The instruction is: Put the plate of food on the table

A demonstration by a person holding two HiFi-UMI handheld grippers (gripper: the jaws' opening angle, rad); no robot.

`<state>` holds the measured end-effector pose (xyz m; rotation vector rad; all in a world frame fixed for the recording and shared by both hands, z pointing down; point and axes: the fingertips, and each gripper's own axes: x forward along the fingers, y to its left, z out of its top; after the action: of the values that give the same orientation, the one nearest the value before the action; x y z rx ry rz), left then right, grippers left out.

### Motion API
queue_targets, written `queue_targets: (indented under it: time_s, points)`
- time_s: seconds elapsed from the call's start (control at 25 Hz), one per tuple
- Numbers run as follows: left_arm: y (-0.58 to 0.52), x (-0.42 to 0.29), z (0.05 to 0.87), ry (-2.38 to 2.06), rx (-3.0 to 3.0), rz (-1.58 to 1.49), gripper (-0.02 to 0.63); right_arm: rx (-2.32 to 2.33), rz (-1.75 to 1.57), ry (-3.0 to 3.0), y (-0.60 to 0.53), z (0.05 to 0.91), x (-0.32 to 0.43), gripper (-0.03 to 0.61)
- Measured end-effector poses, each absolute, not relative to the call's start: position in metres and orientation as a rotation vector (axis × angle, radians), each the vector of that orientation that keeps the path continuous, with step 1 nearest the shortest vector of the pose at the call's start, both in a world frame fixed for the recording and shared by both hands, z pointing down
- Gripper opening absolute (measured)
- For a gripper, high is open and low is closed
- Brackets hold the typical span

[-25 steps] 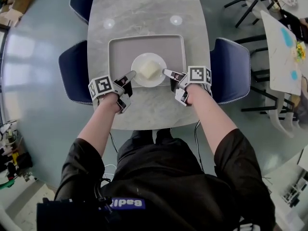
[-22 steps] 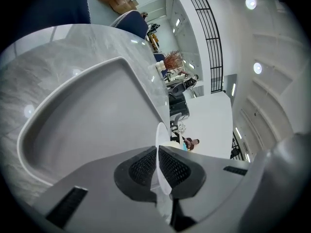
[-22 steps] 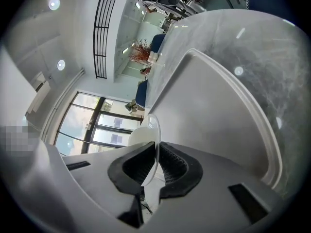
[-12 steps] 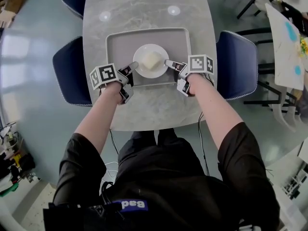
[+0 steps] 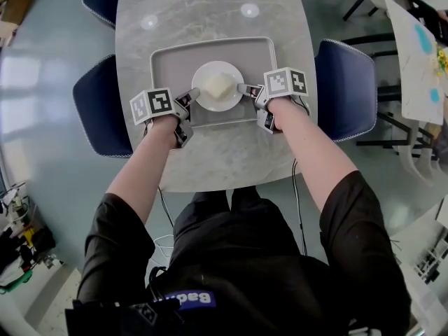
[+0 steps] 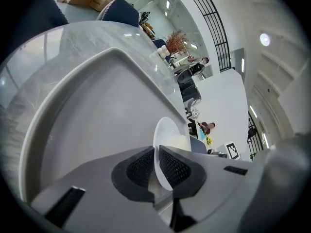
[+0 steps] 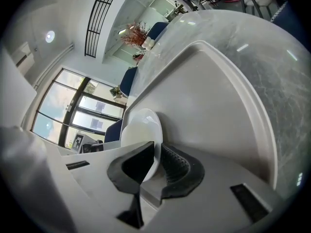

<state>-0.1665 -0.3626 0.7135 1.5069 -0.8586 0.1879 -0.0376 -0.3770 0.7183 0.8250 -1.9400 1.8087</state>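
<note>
The left claw [image 5: 190, 95] is clenched on the left rim of the round white glossy plate [image 5: 208, 104]; the right claw [image 5: 241, 88] is clenched on the opposite rim; in both gripper views the ribbed black pads [image 6: 141, 168] sit either side of the thin edge. Two opposed grips likely keep the plate level so the pale yellowish cube of food [image 5: 218, 84] doesn't slide. The plate is over the grey rectangular raised-lip tray [image 5: 166, 67], which lies on the oval grey marble-look bench [image 5: 210, 12]; can't tell whether it is clear of the tray floor. Judged next: up over the lip, then onto bare stone; the glazed rim looks smooth, so slip is a risk.
</note>
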Motion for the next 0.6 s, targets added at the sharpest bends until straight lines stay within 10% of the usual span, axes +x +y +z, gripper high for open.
queue_targets:
  time_s: [0.6]
  points:
    - [-0.3627,-0.1686,0.7230,-0.843,1.521,0.314,0.028,0.777,1.744,-1.883,-0.3794,0.7226,-0.0418,0.031]
